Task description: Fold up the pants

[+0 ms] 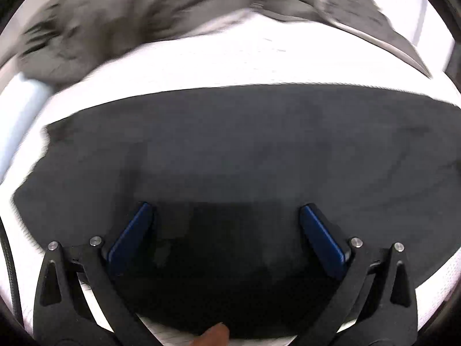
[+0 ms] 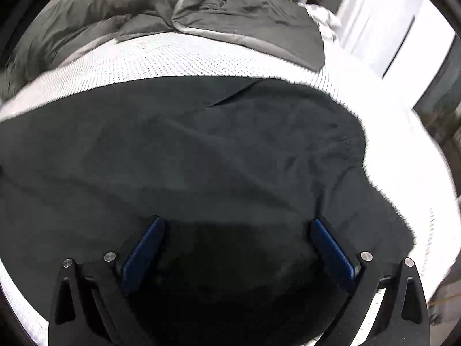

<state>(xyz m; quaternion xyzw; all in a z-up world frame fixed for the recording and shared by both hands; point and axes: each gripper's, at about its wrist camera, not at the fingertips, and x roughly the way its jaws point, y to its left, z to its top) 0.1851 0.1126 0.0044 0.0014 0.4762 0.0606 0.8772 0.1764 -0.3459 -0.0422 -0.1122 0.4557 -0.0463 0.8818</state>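
Note:
Dark pants (image 1: 245, 144) lie spread flat on a white mattress (image 1: 230, 63); they also fill the right wrist view (image 2: 201, 150). The elastic waistband (image 2: 345, 144) bunches at the right end. My left gripper (image 1: 224, 210) is open, its blue pads (image 1: 132, 233) wide apart just above the near part of the cloth. My right gripper (image 2: 234, 225) is open too, blue pads (image 2: 144, 253) spread over the dark cloth. Neither holds anything. Whether the tips touch the cloth cannot be told.
A crumpled grey duvet (image 2: 230, 14) lies along the far side of the mattress (image 2: 173, 57), also in the left wrist view (image 1: 115, 20). White furniture (image 2: 389, 28) stands at the right. A fingertip (image 1: 213, 334) shows at the bottom edge.

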